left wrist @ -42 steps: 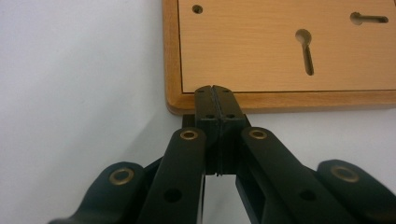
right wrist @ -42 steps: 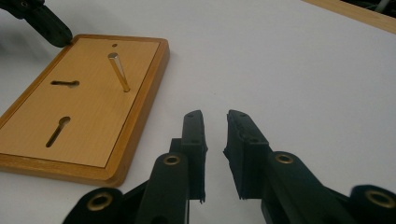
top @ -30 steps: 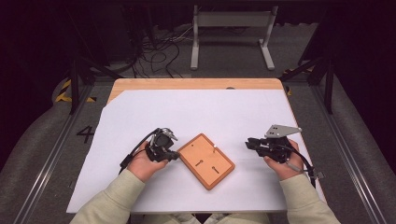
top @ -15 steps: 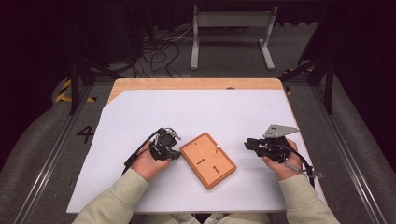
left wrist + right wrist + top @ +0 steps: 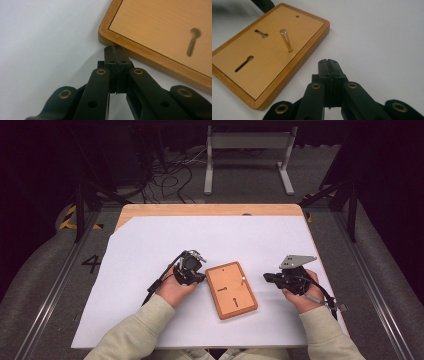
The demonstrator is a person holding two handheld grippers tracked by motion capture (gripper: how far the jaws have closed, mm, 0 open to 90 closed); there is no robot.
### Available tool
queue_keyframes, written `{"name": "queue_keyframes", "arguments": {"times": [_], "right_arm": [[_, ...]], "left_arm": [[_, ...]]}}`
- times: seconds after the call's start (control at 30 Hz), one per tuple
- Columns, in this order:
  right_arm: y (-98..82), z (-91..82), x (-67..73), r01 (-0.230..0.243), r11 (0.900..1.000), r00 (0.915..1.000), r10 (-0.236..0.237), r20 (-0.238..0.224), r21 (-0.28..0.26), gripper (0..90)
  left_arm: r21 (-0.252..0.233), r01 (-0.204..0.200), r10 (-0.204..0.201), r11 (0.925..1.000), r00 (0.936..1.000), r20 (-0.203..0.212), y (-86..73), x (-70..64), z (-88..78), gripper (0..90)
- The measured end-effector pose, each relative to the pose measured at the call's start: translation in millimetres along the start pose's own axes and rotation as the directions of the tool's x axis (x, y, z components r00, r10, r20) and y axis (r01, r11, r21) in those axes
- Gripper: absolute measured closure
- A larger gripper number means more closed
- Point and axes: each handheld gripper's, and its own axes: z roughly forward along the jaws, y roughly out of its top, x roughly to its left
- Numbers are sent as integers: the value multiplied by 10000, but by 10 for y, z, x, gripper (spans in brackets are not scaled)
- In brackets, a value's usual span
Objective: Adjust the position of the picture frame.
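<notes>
I have the wooden board (image 5: 231, 290) lying flat on the white sheet (image 5: 150, 250) that covers the tabletop (image 5: 200, 210), between my 2 hands and a little toward the near edge. Its long axis runs from near-right to far-left, slightly skewed to the tabletop's edges. The left tongs (image 5: 116, 53) are clenched on nothing, their tips right against the board's rim near a corner, so that hand is the nearer one; the board lies straight ahead and to the right of those tips. The right tongs (image 5: 329, 62) have just been closing and now stand clenched with nothing between them, a short way off the board's opposite long side. A brass pin (image 5: 286, 40) stands tilted in the board's face near that side, with 2 keyhole slots (image 5: 244, 63) farther in. I judge a push from the left would slide the board toward the right tongs. Nothing stands between either hand and the board.
</notes>
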Motion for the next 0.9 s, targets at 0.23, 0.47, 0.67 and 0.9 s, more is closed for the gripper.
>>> {"name": "queue_keyframes", "arguments": {"times": [0.23,0.47,0.67,0.9], "right_arm": [[20,110,124,543,9880,9982,-575,176,1449,900],[45,228,341,1359,9549,9905,-1371,-138,2641,900],[63,297,454,1891,9331,9817,-1731,-790,3060,900],[107,366,554,2794,9042,9560,-2307,-1812,3230,900]], "left_arm": [[-1293,83,-36,9916,9993,364,-164,-14,-294,879],[-1666,-13,90,9860,9989,453,-258,-37,-441,859],[-1819,250,-103,9830,9966,812,-303,56,-465,858],[-1829,546,-403,9816,9959,807,-382,133,-483,858]]}}
